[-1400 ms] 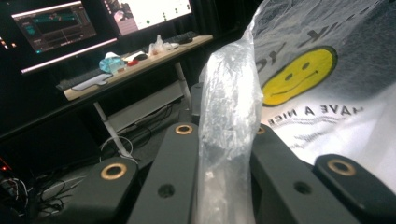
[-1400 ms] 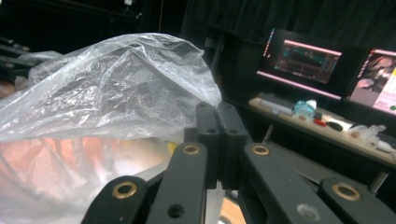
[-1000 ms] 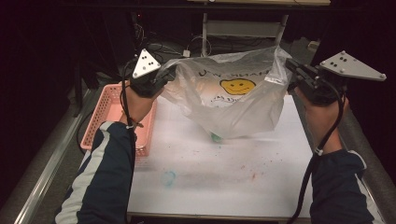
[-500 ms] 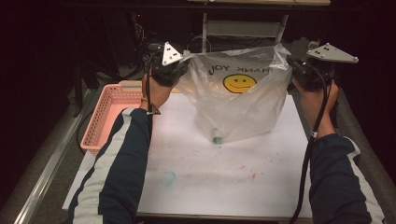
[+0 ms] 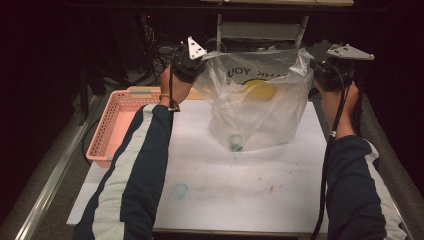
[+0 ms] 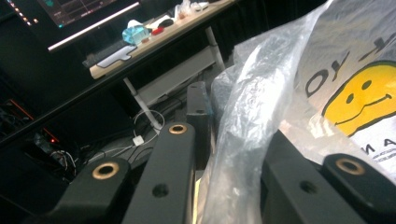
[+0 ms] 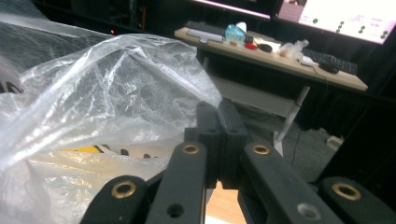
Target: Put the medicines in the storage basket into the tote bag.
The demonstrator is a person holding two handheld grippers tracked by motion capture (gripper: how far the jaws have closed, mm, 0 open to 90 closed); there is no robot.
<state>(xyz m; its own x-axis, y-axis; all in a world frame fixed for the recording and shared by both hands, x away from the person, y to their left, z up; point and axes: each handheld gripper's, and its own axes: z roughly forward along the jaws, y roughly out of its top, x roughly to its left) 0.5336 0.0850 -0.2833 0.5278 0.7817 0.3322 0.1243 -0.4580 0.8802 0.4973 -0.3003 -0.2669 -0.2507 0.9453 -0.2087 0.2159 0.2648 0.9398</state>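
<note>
Above one table (image 5: 280,200), one plastic bag (image 5: 260,115) between two grippers.

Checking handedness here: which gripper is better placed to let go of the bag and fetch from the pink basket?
Left, probably. The left gripper holds the bag right above the basket; the right gripper pinches the far edge, with the bag in between.

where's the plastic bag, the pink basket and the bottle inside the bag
plastic bag (image 5: 280,117): high view, its clear front wall
pink basket (image 5: 107,137): high view, its left mesh wall
bottle (image 5: 235,143): high view, its green end, seen through the bag
</note>
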